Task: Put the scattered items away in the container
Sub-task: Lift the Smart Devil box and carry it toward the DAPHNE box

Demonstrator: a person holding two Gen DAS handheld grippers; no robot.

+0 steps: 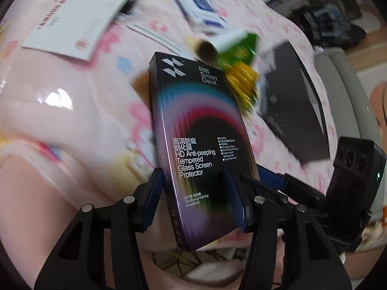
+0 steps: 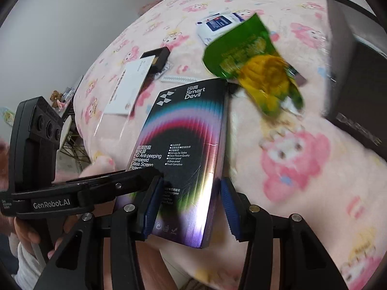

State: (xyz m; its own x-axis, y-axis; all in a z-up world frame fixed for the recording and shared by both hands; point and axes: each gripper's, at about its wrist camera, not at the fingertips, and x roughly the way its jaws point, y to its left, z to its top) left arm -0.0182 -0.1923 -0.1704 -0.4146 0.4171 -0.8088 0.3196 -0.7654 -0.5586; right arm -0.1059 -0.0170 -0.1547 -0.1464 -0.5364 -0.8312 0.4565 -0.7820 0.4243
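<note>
A black "Smart Devil" screen protector box point(image 1: 200, 130) point(image 2: 188, 140) is held up over the pink bedspread point(image 1: 72, 120), with both grippers on its near end. My left gripper point(image 1: 192, 171) is shut on the box's side edges. My right gripper point(image 2: 191, 180) grips the same box across its width. Each gripper shows in the other's view: the right gripper point(image 1: 271, 176) reaches in from the right, the left gripper point(image 2: 145, 176) from the left. The black open container point(image 1: 290, 101) point(image 2: 358, 84) stands on the bed to the right.
A green and yellow snack packet point(image 1: 241, 72) point(image 2: 263, 72) lies just beyond the box. Farther back are a white card point(image 1: 72, 19) point(image 2: 128, 87), a small black box point(image 2: 157, 58), a white and blue pack point(image 1: 200, 7) point(image 2: 217, 24) and a white strip point(image 2: 179, 79). A hand point(image 2: 24, 232) holds the left gripper.
</note>
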